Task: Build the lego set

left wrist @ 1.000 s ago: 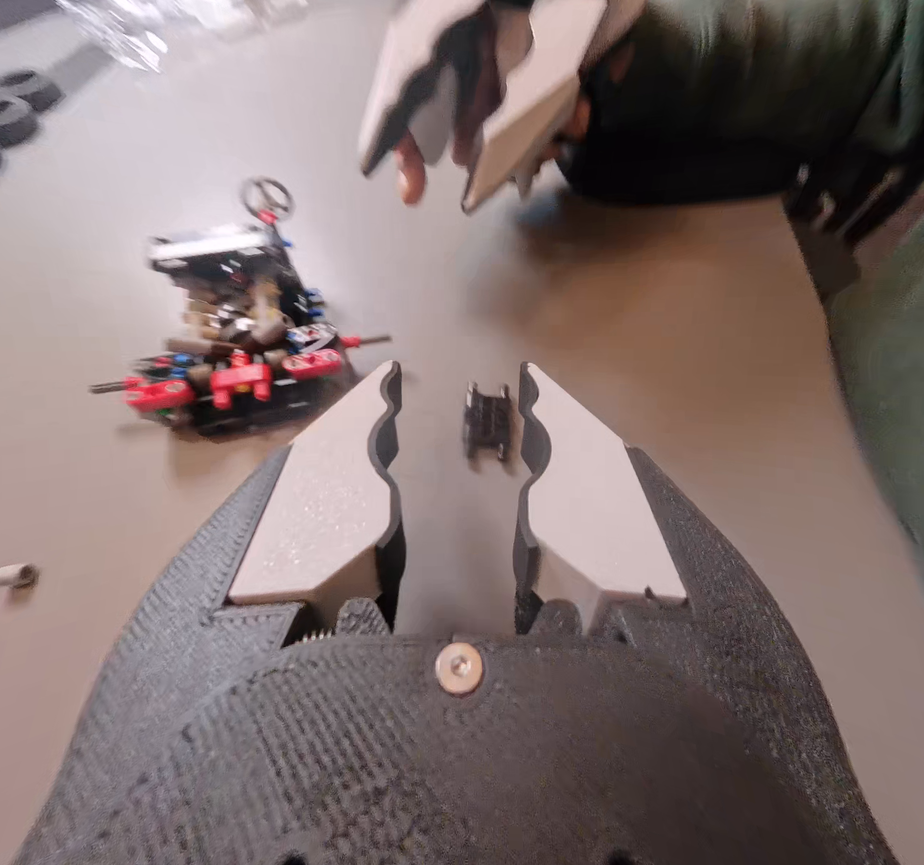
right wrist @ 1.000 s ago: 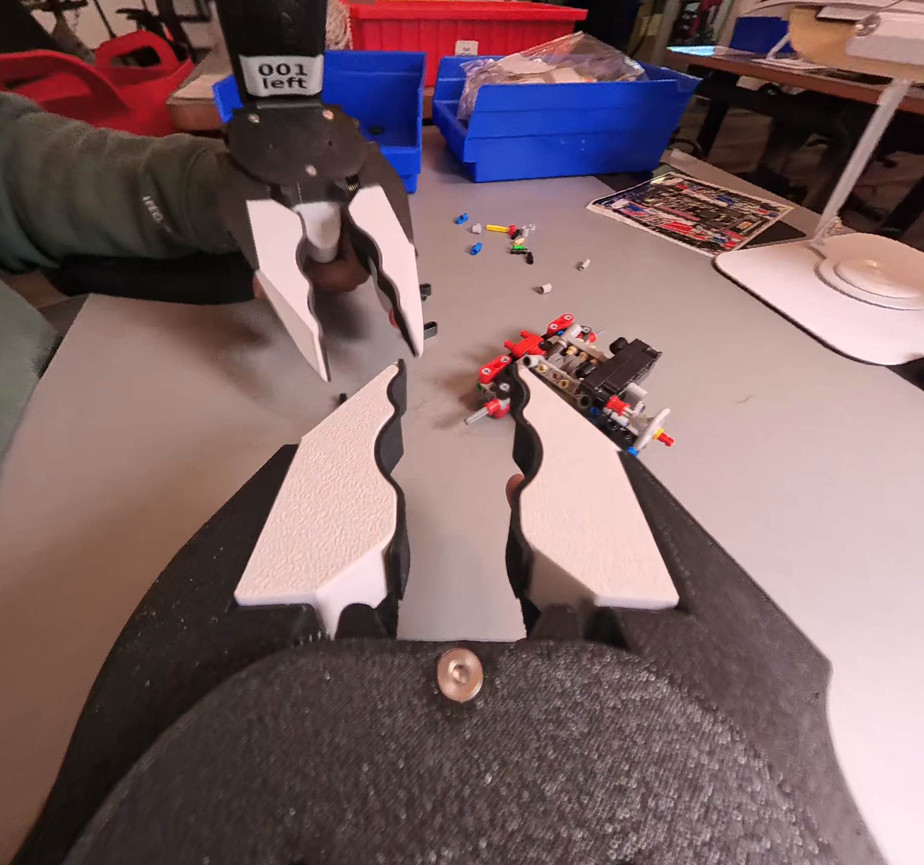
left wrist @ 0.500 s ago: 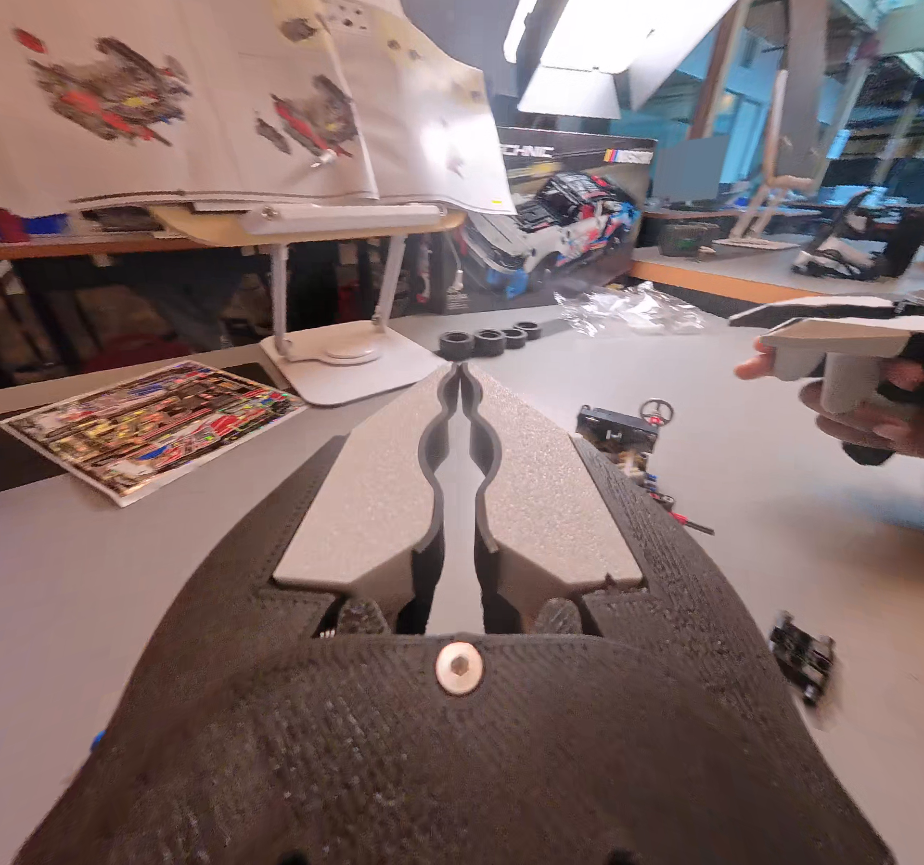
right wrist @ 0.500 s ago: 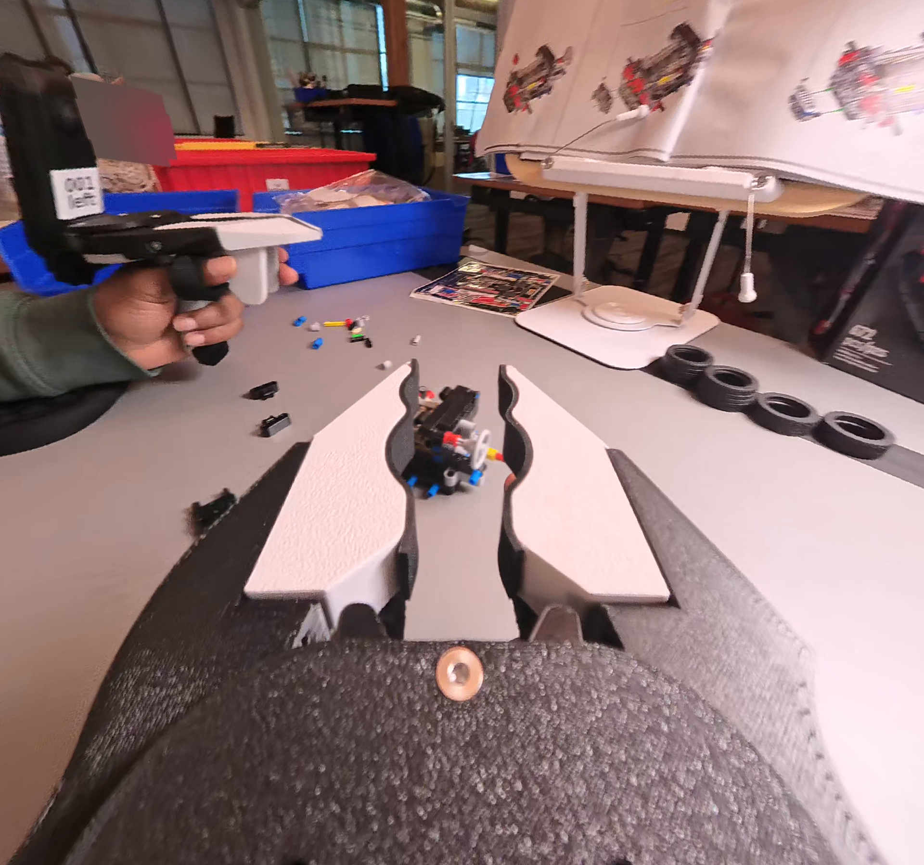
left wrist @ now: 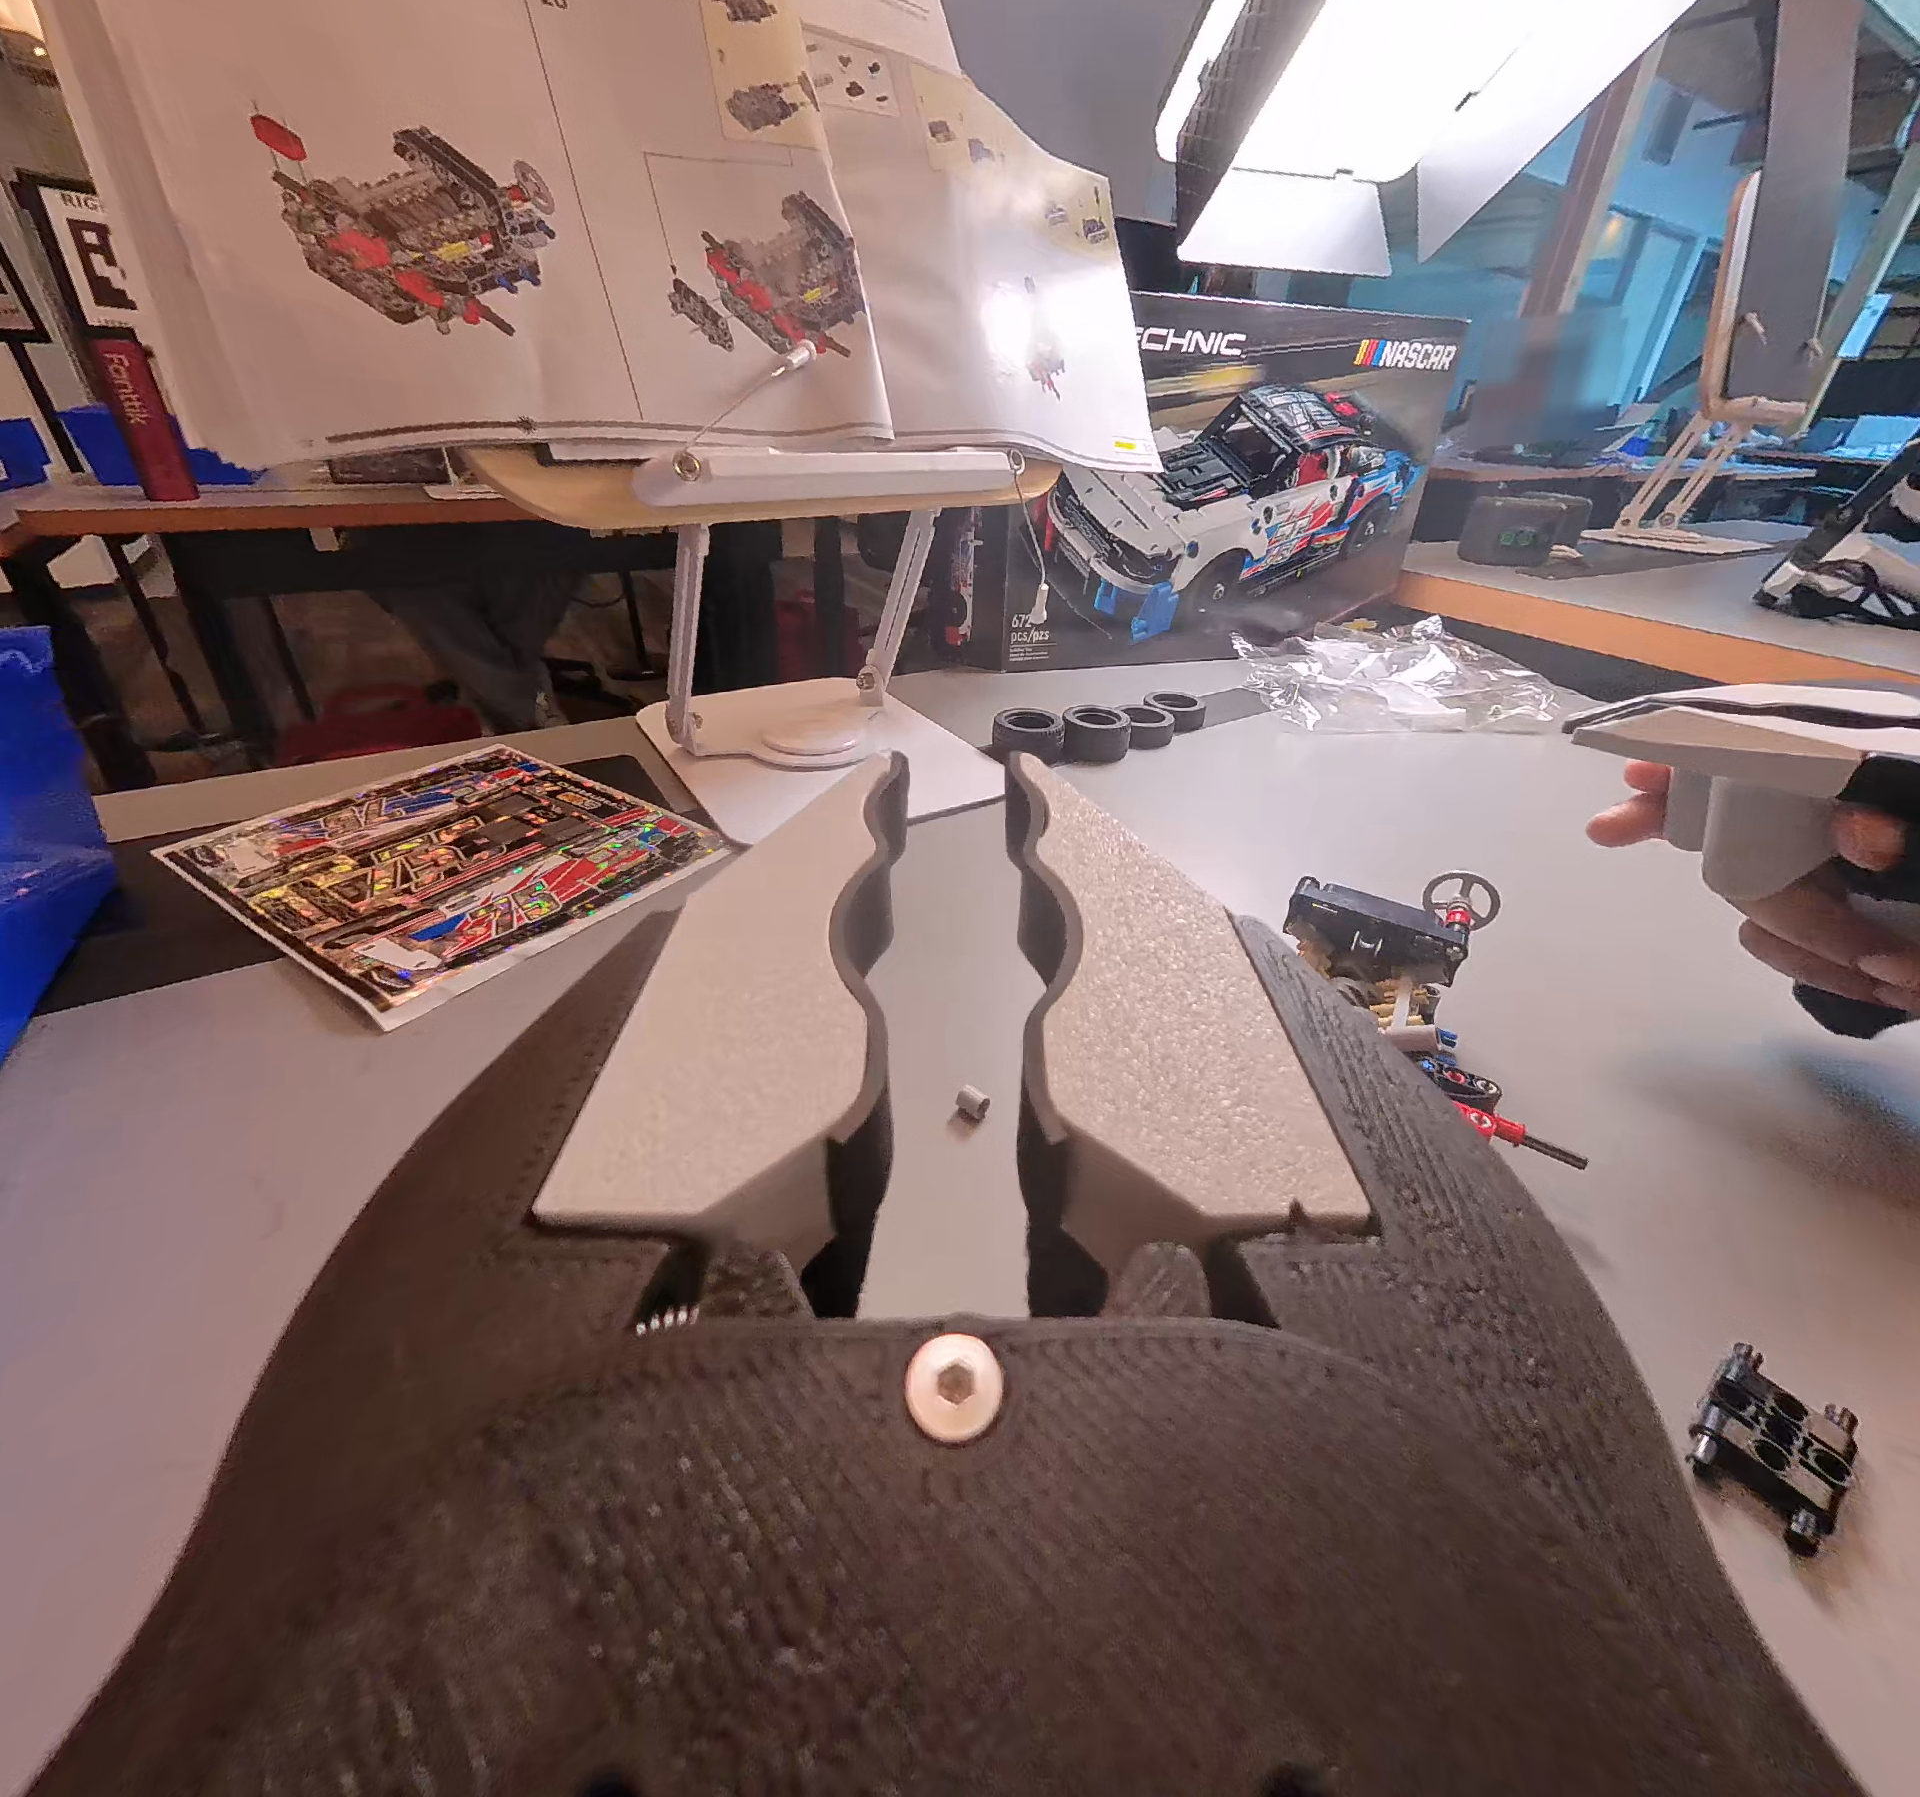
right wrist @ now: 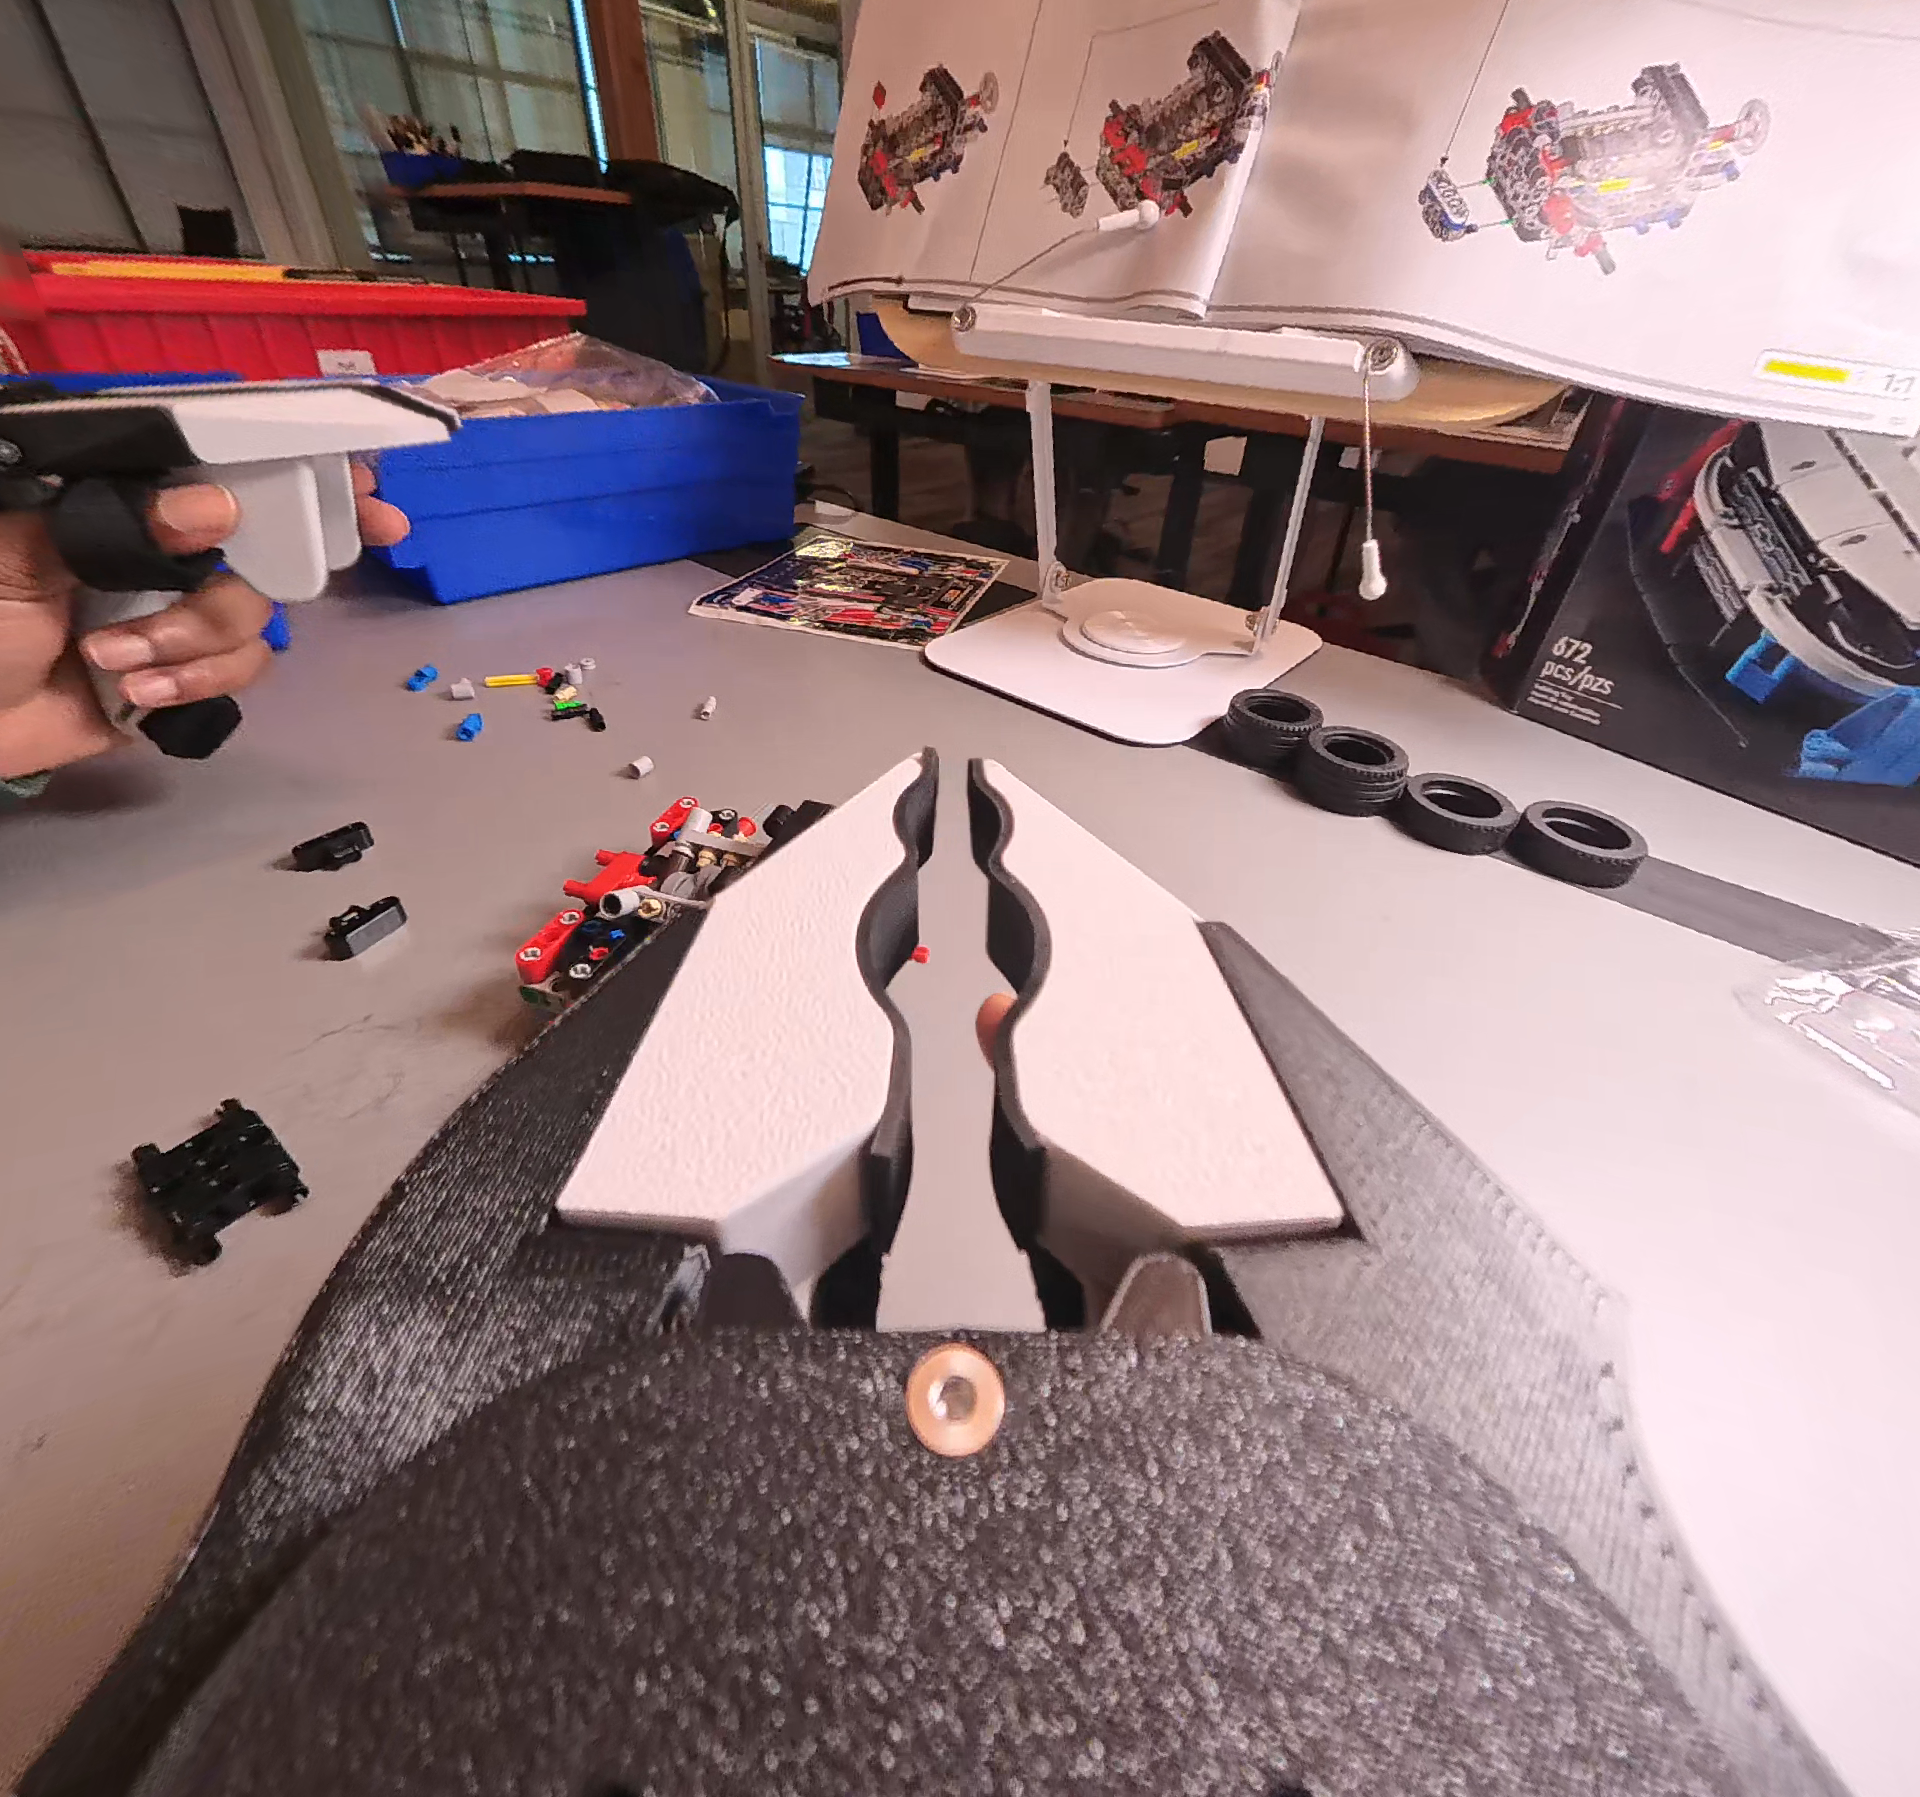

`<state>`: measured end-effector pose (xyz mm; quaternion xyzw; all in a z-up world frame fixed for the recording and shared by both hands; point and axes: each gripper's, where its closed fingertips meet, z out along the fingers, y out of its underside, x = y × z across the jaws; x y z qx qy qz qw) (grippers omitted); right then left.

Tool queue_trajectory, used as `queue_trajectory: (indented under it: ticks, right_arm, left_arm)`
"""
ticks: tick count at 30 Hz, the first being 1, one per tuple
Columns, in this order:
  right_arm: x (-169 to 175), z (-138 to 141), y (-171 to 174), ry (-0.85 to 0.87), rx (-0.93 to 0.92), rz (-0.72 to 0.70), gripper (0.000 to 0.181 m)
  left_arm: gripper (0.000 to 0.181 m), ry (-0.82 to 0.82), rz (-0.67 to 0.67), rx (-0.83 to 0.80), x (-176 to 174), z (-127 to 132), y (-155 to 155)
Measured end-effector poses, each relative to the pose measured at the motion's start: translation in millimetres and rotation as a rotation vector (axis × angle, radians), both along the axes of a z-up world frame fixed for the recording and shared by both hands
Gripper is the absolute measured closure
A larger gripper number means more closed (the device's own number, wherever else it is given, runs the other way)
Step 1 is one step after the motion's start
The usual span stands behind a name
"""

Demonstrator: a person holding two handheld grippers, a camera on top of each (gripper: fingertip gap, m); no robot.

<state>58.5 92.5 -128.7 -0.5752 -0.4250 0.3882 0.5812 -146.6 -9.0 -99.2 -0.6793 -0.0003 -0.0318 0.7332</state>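
The partly built lego chassis (left wrist: 1371,947) of black, red and grey parts lies on the grey table, right of my left gripper (left wrist: 953,771). That gripper is a little open and empty, level above the table, with a small grey bush (left wrist: 971,1103) on the table under its gap. My right gripper (right wrist: 948,771) is almost shut with only a narrow slit, and holds nothing. The chassis (right wrist: 644,906) lies just left of its fingers, partly hidden by them. A small black sub-assembly (right wrist: 218,1181) lies apart on the table; it also shows in the left wrist view (left wrist: 1771,1451).
The instruction booklet (left wrist: 520,189) sits open on a white stand (left wrist: 810,739) at the back. Several tyres (right wrist: 1434,802), a sticker sheet (left wrist: 436,874), the set's box (left wrist: 1247,490), blue bins (right wrist: 582,480), loose small parts (right wrist: 540,693), two black pieces (right wrist: 364,926) and a plastic bag (left wrist: 1392,677) lie around. The gap from one gripper's tips to the other's is roughly 25 cm. My left gripper's tips are some 15 cm from the small grey bush (left wrist: 971,1103). My right wrist view (right wrist: 638,765) looks at it from another angle.
Both grippers have tipped up from the table to level. My left gripper closed, then opened a little. My right gripper has closed to a slit and shifted right of the chassis.
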Motion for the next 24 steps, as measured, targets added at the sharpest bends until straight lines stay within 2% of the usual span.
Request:
queue_trajectory:
  ticks: [2, 6, 12, 15, 19, 24]
  right_arm:
    - [-3.6, 7.9, 5.6, 0.003, 0.061, -0.018, 0.175]
    - [-34.7, 49.6, 32.2, 0.023, 0.166, -0.026, 0.172]
    - [-140.2, 135.9, 85.4, 0.106, 0.266, -0.008, 0.164]
    - [-197.0, 167.2, 121.0, 0.109, 0.253, -0.016, 0.16]
    - [-244.3, 189.4, 173.2, 0.066, 0.263, -0.101, 0.155]
    - [-258.6, 192.8, 206.8, 0.044, 0.238, -0.157, 0.152]
  left_arm:
    - [0.162, 0.002, 0.002, 0.01, -2.0, 3.5, -2.9]
    - [0.162, 0.001, 0.009, 0.017, -6.4, 7.0, -4.5]
    - [0.161, 0.016, 0.02, 0.01, -6.7, 4.2, -7.2]
    - [0.161, 0.023, 0.022, 0.008, -6.7, 3.1, -7.7]
    - [0.161, 0.009, -0.002, -0.006, -2.7, -0.8, -5.8]
    - [0.162, -0.01, -0.05, -0.021, 6.3, -4.0, -4.0]
